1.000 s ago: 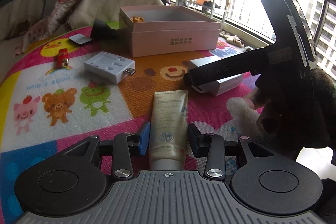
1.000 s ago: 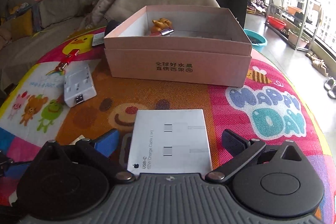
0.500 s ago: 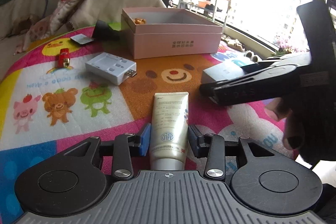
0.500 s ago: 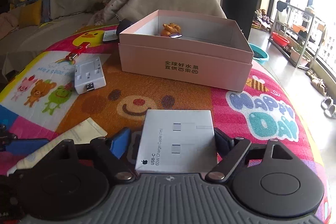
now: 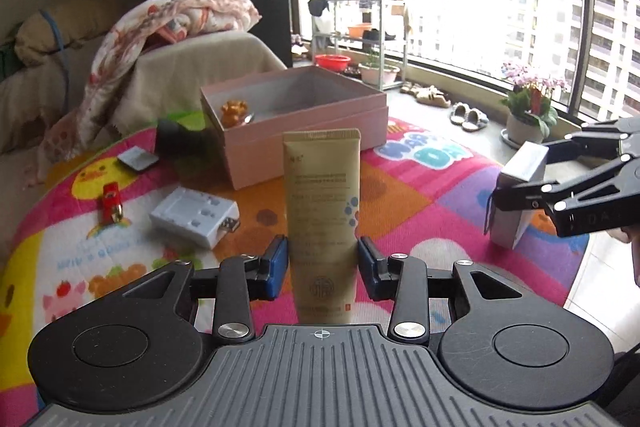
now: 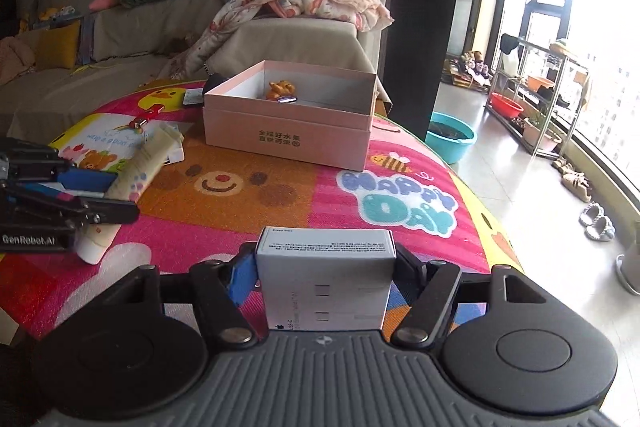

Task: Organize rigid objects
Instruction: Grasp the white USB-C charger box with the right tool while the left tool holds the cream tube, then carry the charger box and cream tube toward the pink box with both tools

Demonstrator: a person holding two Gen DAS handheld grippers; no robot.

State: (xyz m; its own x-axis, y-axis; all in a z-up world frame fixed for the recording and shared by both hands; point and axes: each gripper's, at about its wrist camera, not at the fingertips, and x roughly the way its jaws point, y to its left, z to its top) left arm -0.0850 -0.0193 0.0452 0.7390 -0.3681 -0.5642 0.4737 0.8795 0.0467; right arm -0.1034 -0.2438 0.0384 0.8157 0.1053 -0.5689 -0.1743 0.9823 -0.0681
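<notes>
- The left gripper (image 5: 322, 263) has its fingers clamped on the cream tube (image 5: 321, 203), long axis pointing at 12 o'clock.
- The right gripper (image 6: 325, 269), jaws having just been closing, grips the white cable box (image 6: 325, 281).
- The pink box (image 6: 290, 125) lies at 12 o'clock from both, over the surface (image 6: 280, 203); the left hand looks slightly nearer.

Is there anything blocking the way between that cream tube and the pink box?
Nothing visible does. The tube, held in the left tool, is lifted off the mat, and only bare mat lies between it and the open pink box. The white charger sits off to the side.
</notes>
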